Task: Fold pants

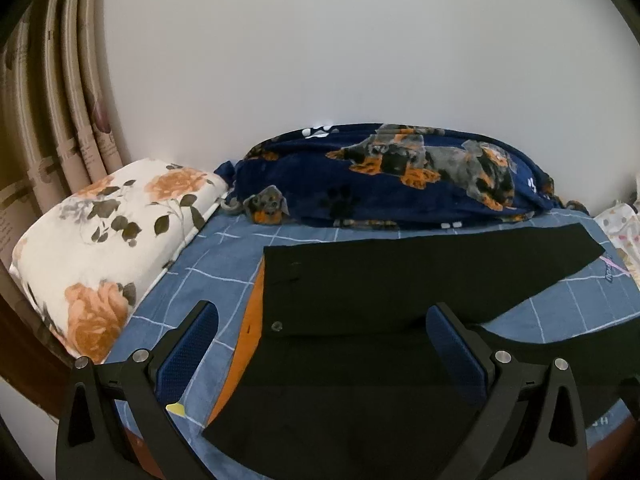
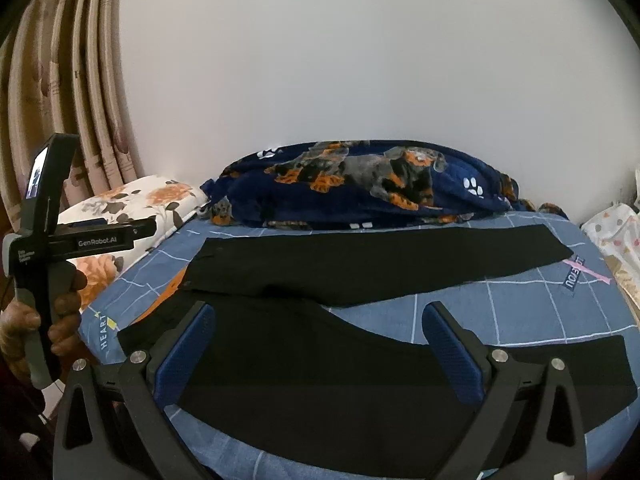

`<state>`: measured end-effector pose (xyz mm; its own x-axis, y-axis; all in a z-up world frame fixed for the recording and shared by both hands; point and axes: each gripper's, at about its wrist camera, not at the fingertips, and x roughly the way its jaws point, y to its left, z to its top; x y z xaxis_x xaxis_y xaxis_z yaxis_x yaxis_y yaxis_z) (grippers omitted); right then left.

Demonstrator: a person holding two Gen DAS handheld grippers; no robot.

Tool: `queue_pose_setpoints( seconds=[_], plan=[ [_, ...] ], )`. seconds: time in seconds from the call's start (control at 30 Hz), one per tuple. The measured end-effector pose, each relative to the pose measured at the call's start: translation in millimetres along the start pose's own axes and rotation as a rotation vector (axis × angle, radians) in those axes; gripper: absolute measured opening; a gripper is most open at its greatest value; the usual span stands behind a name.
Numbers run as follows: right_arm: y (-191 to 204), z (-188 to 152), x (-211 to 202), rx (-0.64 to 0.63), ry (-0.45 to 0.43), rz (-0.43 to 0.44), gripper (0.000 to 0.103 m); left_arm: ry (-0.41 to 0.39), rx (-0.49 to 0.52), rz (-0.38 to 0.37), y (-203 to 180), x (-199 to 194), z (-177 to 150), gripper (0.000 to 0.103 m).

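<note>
Black pants point(image 1: 380, 280) lie flat on a blue checked bedsheet point(image 1: 192, 280), waist to the left, legs running right. The two legs part in a V: the far leg point(image 2: 400, 256) and the near leg point(image 2: 360, 364). A metal button point(image 1: 276, 325) shows at the waist, and an orange patch point(image 1: 244, 340) borders its left edge. My left gripper point(image 1: 322, 312) hovers open over the waist end, nothing between its blue pads. Over the near leg my right gripper point(image 2: 319, 310) is likewise open and empty. In the right wrist view a hand point(image 2: 64, 308) holds the left gripper's handle point(image 2: 40, 264).
A floral pillow point(image 1: 108, 232) sits at the bed's far left, and a navy dog-print blanket point(image 1: 400, 184) is bunched along the white wall. Curtains point(image 1: 52, 120) hang at the left. Spotted fabric point(image 1: 620, 232) lies past the right edge. The bed's near edge is just below the grippers.
</note>
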<state>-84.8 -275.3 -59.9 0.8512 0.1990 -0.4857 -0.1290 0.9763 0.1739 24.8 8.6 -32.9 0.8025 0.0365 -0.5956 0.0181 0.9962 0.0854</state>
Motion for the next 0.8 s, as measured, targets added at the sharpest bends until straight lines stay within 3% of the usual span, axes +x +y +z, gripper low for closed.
queue_pose_setpoints(
  seconds=[0.43,0.57,0.67,0.73,0.8],
  plan=[
    [-1.5,-0.7,17.5,0.009,0.041,0.012,0.103,-0.027,0.042,0.012,-2.5,7.2,3.1,0.103],
    [-3.7,-0.4,25.0,0.015,0.058,0.015,0.103,-0.013,0.029,-0.083,9.0,27.9,3.0,0.103],
    [-7.3,0.6,31.1,0.015,0.068,0.011,0.103,-0.047,0.029,-0.127,29.9,49.4,-0.8,0.103],
    [-11.6,-0.5,35.7,0.024,0.074,0.008,0.103,-0.002,0.055,-0.159,41.2,71.7,0.2,0.102],
    [-17.7,-3.1,41.6,0.040,0.089,0.006,0.103,0.098,0.081,-0.213,61.8,107.6,6.2,0.102]
  ],
)
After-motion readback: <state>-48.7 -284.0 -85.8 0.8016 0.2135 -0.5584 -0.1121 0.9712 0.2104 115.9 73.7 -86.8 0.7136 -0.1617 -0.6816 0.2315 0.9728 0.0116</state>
